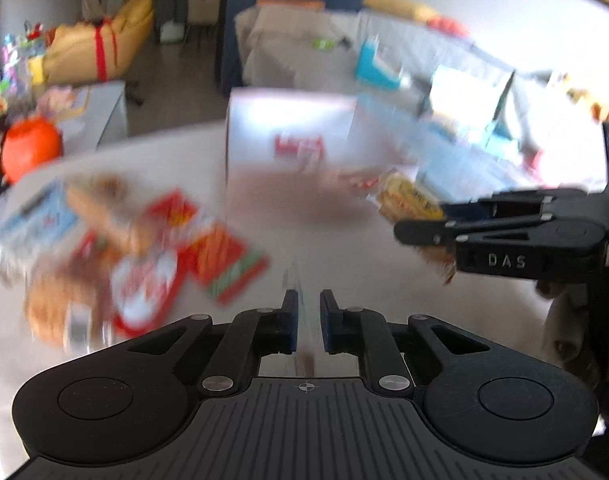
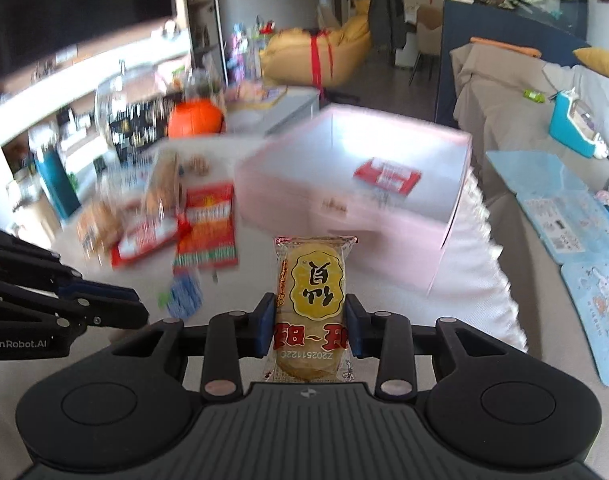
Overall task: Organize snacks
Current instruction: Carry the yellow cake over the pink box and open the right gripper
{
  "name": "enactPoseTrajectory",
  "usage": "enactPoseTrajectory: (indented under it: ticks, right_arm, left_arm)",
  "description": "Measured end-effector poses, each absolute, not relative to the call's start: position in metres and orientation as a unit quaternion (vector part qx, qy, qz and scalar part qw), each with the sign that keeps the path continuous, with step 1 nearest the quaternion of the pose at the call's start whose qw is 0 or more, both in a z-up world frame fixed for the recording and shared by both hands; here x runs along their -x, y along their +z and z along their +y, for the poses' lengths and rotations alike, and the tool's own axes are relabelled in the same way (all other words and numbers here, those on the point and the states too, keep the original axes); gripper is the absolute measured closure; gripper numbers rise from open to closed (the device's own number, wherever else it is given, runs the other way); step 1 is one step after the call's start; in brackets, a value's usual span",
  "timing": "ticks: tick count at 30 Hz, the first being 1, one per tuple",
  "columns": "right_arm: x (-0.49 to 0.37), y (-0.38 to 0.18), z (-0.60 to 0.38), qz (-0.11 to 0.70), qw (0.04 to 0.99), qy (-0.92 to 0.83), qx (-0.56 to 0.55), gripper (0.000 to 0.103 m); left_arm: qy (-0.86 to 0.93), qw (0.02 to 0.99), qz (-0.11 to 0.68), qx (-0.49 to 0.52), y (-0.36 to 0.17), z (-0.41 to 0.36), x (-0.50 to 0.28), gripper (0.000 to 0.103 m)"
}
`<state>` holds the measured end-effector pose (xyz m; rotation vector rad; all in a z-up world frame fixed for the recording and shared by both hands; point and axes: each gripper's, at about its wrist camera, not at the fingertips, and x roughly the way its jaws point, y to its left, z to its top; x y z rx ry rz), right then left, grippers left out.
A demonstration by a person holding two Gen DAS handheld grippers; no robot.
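My right gripper (image 2: 309,322) is shut on a yellow rice cracker packet (image 2: 310,300), held above the table in front of a pink box (image 2: 344,236). The box holds a red snack packet (image 2: 386,174). In the left wrist view the right gripper (image 1: 408,232) with the cracker (image 1: 408,196) sits to the right of the box (image 1: 288,152). My left gripper (image 1: 305,316) has its jaws close together on a thin clear wrapper edge (image 1: 304,320); the view is blurred. A heap of red and brown snack packets (image 1: 136,248) lies on the table to the left, also in the right wrist view (image 2: 176,224).
An orange ball (image 2: 194,118) and a glass jar (image 2: 120,108) stand beyond the table at the left. A sofa (image 2: 504,92) with blue folders (image 2: 552,200) runs along the right. The white tablecloth's fringed edge (image 2: 492,264) is at the right.
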<state>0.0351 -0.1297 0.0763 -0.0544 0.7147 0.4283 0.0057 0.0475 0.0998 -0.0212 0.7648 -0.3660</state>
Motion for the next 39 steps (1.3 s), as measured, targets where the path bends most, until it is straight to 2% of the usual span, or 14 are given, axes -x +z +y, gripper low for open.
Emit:
enactPoseTrajectory:
  ticks: [5,8,10,11,12,21,29,34,39]
  right_arm:
    - [-0.057,0.129,-0.144,0.299,0.932,0.203,-0.001,0.068]
    - [-0.085,0.154,-0.143,0.283,0.940,0.190,0.003,0.066]
    - [-0.110,0.161,-0.140,0.283,0.940,0.187,0.018,0.048]
    - [-0.121,0.160,-0.138,0.285,0.943,0.169,0.031,0.035]
    - [-0.129,0.158,-0.137,0.288,0.946,0.142,0.041,0.033]
    - [-0.101,0.104,-0.143,0.342,0.923,0.165,0.058,0.033]
    - [-0.088,0.074,-0.104,0.383,0.895,0.226,0.037,0.033]
    - [-0.097,0.060,-0.059,0.395,0.876,0.274,0.038,0.033]
    - [-0.127,0.040,-0.005,0.416,0.862,0.286,0.053,0.029]
  left_arm:
    - [-0.199,0.936,0.288,0.033,0.162,0.040,-0.050,0.088]
    - [-0.255,0.913,0.291,0.133,0.175,0.046,-0.112,0.080]
    - [-0.251,0.897,0.329,0.154,0.159,0.046,-0.155,0.079]
    - [-0.227,0.902,0.339,0.141,0.149,0.045,-0.165,0.078]
    - [-0.208,0.908,0.344,0.121,0.140,0.044,-0.167,0.078]
    - [-0.207,0.899,0.385,0.014,0.093,0.046,-0.073,0.077]
    - [-0.177,0.900,0.397,0.005,0.058,0.061,0.001,0.075]
    - [-0.114,0.903,0.412,0.042,0.050,0.088,0.001,0.075]
    - [-0.149,0.900,0.406,0.059,0.051,0.082,0.014,0.075]
